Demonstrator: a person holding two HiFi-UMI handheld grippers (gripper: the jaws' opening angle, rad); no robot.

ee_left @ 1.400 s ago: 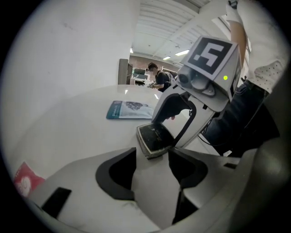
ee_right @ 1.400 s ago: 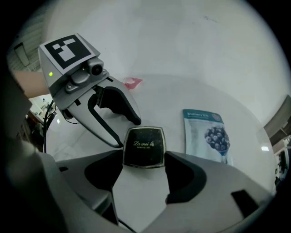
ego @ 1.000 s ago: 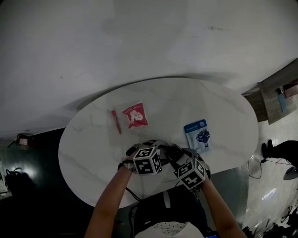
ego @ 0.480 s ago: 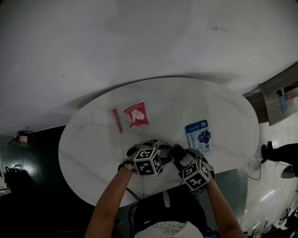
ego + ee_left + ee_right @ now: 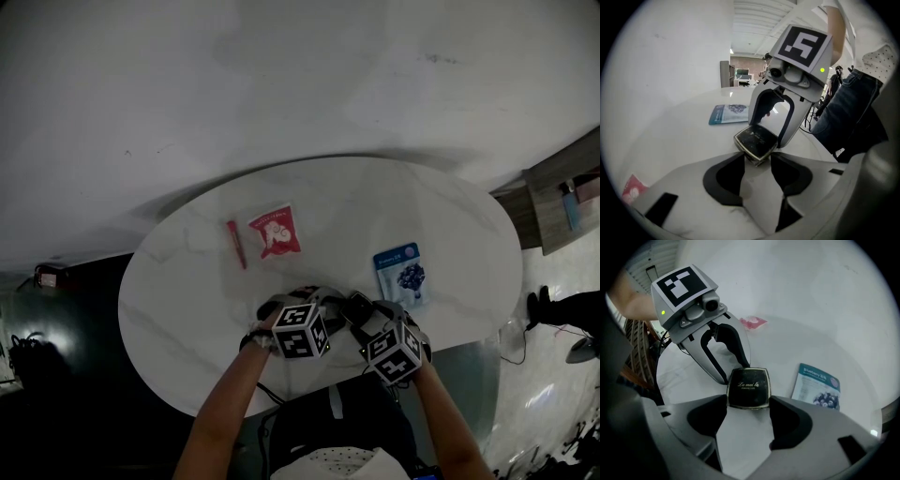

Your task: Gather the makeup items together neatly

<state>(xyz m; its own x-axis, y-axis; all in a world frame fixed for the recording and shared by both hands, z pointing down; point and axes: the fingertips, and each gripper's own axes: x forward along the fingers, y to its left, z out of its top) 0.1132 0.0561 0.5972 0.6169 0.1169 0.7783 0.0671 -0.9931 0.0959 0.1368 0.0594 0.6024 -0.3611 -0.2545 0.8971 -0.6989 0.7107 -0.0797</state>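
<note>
Black compact (image 5: 748,388), lid lettered "La mei la", sits clamped between the right tool's (image 5: 748,401) pads at the near edge of the white marble surface (image 5: 450,225). Left tool (image 5: 757,159) faces it, jaws apart and just now narrowing, the compact's corner at their tips, not gripped. Blue "Blueberry" sachet (image 5: 401,274) lies at two o'clock from the tools. Red sachet (image 5: 274,232) and red stick (image 5: 234,244) are at eleven o'clock.

Jaws of left tool (image 5: 757,158) just narrowed around compact (image 5: 756,140).
</note>
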